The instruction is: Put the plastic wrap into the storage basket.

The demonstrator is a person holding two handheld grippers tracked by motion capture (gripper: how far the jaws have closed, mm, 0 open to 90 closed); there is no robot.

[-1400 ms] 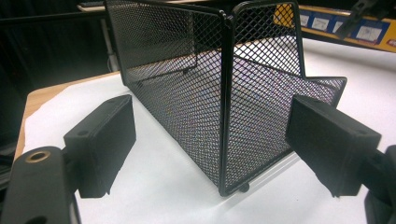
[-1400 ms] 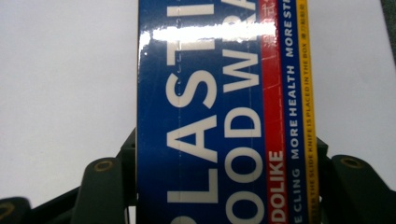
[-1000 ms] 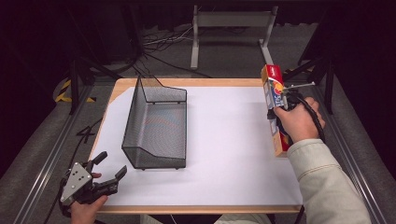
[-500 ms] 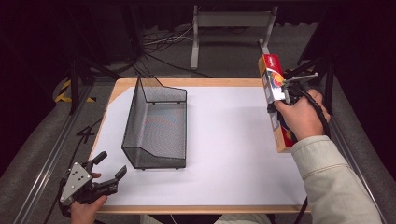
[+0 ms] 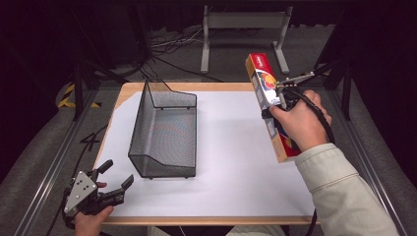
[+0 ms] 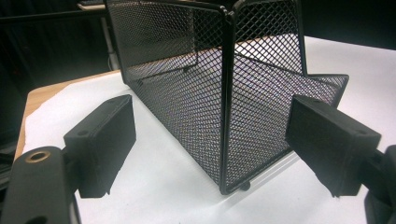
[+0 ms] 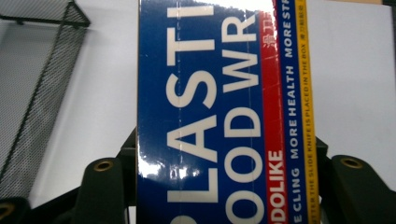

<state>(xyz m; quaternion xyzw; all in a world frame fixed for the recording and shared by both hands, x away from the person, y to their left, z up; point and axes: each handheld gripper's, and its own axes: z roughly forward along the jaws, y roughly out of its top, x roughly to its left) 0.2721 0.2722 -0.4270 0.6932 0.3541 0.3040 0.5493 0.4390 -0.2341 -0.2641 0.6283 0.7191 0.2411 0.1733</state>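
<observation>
The right tool (image 5: 281, 98) is clamped on a long, narrow cardboard box of plastic food wrap, blue with red and yellow stripes (image 5: 269, 98); in the right gripper view the box (image 7: 219, 112) stands between the two black jaws, which press against its long sides, and its big white lettering runs up the middle of the frame. In the high view the box sits at the right of the frame, tilted, its far end pointing toward the top of the picture above the back edge of the tabletop (image 5: 246, 167) and its near end reaching down beside the wrist. The box is held up off the white sheet that covers the wooden tabletop. The right hand (image 5: 300, 123) wraps around the tool from the lower right, the pale sleeve (image 5: 344, 196) running in from the bottom right corner. The left tool (image 5: 110, 184) rests at the lower left of the high view, just at the front left corner of the tabletop, its jaws spread wide with nothing between them; the left hand (image 5: 91, 221) grips it from below. In the left gripper view the two black jaws stand far apart at the lower left and right, framing the near corner of a black wire-mesh tray with one tall back wall (image 6: 224, 107). In the high view this tray (image 5: 164, 132) stands left of centre on the white sheet, well apart from the box.
</observation>
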